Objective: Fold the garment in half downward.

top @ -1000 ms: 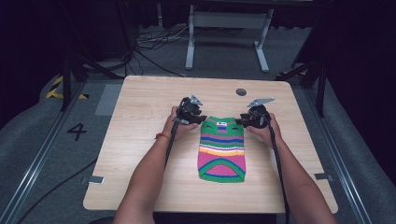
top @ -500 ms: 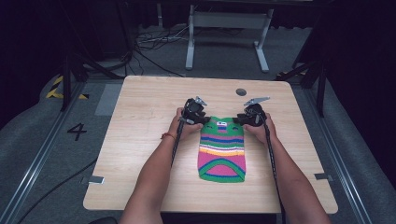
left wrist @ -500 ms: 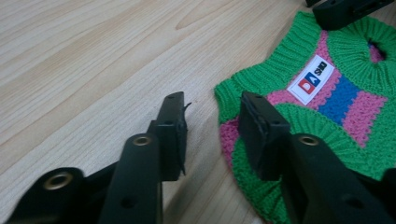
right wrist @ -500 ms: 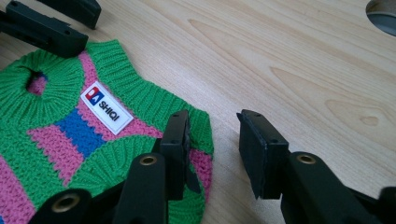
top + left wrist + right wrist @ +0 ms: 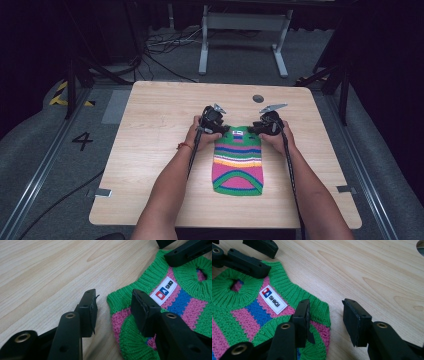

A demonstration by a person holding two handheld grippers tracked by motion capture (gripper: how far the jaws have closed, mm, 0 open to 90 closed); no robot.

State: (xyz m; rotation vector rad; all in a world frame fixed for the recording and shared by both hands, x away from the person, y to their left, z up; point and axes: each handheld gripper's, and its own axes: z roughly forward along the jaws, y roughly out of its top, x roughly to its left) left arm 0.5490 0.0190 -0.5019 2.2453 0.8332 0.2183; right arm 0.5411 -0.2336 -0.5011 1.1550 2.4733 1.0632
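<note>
From the high view, a small striped sweater (image 5: pixel 238 161) lies flat on the wooden counter (image 5: pixel 150 130), a bit right of the middle. Its neck end points away from the person. The left gripper (image 5: pixel 220 129) sits at the far left corner of the sweater, and the right gripper (image 5: pixel 254 130) sits at the far right corner. A hand holds each one, and both arms come in from the near edge. The sweater's bottom end lies between the two forearms. A dark round hole (image 5: pixel 258 98) is in the counter beyond the grippers.

In the left gripper view, the left gripper (image 5: pixel 113 308) has its jaws apart, and they have just been opening a little. The green corner of the sweater (image 5: pixel 170 305) lies between the jaws, close to the jaw nearer the label. The other jaw is over bare wood. Neither pad squeezes the knit. A white label (image 5: pixel 164 287) sits just past that jaw, by the neck hole. The tips of the right gripper (image 5: pixel 190 251) rest at the far side of the neck.

In the right gripper view, the right gripper (image 5: pixel 325 315) also has its jaws apart, and they have just been opening a little too. One jaw hangs over the sweater (image 5: pixel 249 312) near its green corner, and the other is over bare counter (image 5: pixel 374 272). The corner lies just inside the gap, not pinched. The label (image 5: pixel 273 299) is just beyond. The left gripper (image 5: pixel 254 258) shows across the neck.
</note>
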